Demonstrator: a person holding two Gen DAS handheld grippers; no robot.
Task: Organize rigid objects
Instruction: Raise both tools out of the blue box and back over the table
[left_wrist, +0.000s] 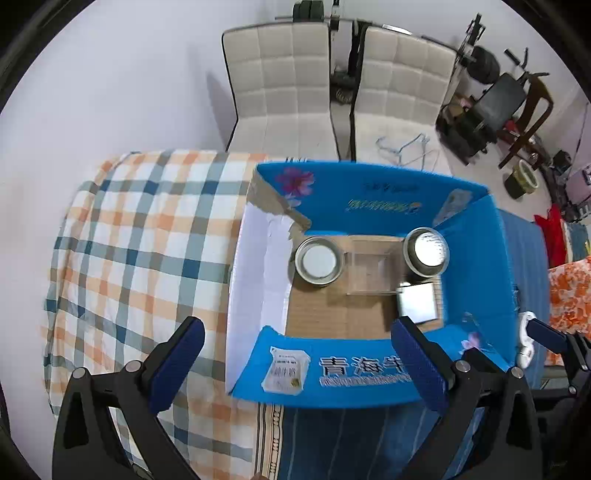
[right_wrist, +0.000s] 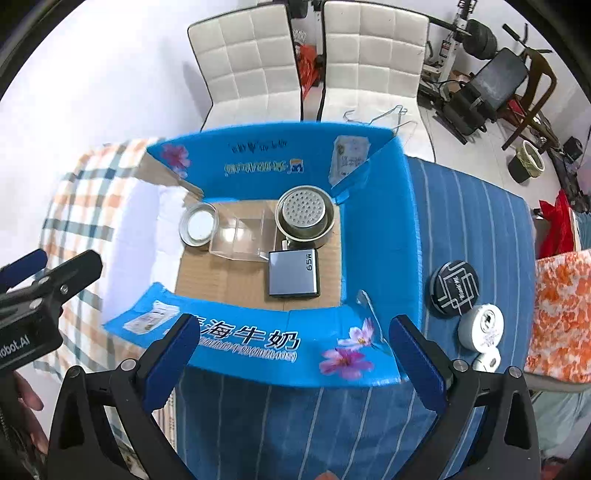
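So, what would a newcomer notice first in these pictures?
The bright blue cardboard box standing open in the middle, on a striped and checked cloth. Inside it lie a perforated metal cup, a small tin, a clear plastic tray and a grey charger. Two white chairs stand behind.

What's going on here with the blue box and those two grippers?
A person is sorting hard items into an open blue cardboard box. Both the left gripper and the right gripper hang open and empty above it. Inside sit a small round tin with a white centre, a clear plastic tray, a perforated metal strainer cup and a flat grey rectangular device. A round black disc and a white tape roll lie outside, on the blue striped cloth.
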